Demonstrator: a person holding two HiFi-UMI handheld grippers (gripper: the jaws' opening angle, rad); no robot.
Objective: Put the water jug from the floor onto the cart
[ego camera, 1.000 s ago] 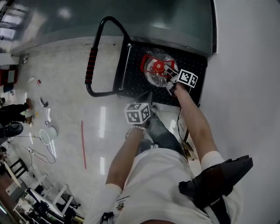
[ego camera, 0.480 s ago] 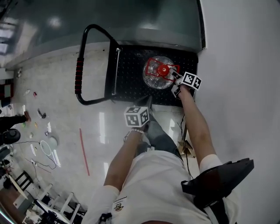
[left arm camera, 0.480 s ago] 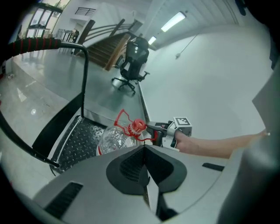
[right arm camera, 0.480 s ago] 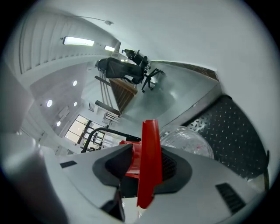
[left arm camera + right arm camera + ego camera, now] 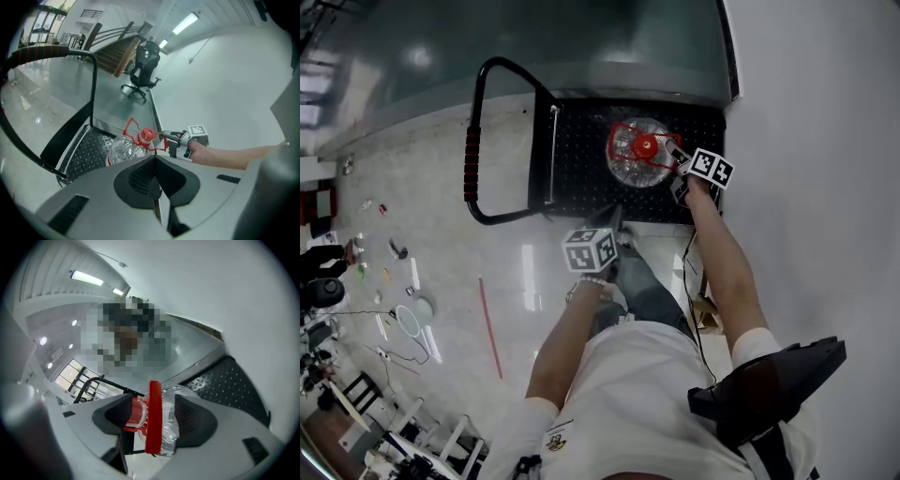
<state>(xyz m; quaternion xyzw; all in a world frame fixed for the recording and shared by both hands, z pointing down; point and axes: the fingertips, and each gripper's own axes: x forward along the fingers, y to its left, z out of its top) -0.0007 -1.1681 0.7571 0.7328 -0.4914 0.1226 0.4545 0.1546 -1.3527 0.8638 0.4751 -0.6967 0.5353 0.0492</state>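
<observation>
Head view: the water jug (image 5: 630, 164) stands upright on the black cart (image 5: 577, 159), at the wall side. The right gripper (image 5: 677, 161) is at its top; the left gripper (image 5: 619, 221) is held back from the cart.
Left gripper view: jaws together, nothing between them.
Right gripper view: jaws have just been opening and stand wide. The jug's red handle (image 5: 153, 416) is between them, not clamped.

- The right hand-held gripper (image 5: 154, 416) is holding its jaws wide apart, having just been opening them.
- The water jug's (image 5: 170, 428) red handle (image 5: 153, 425) is standing between the jaws, clear of both pads, with the red cap (image 5: 137, 412) just beside the left one.
- The cart's black studded deck (image 5: 226, 385) is showing beyond, at right.
</observation>
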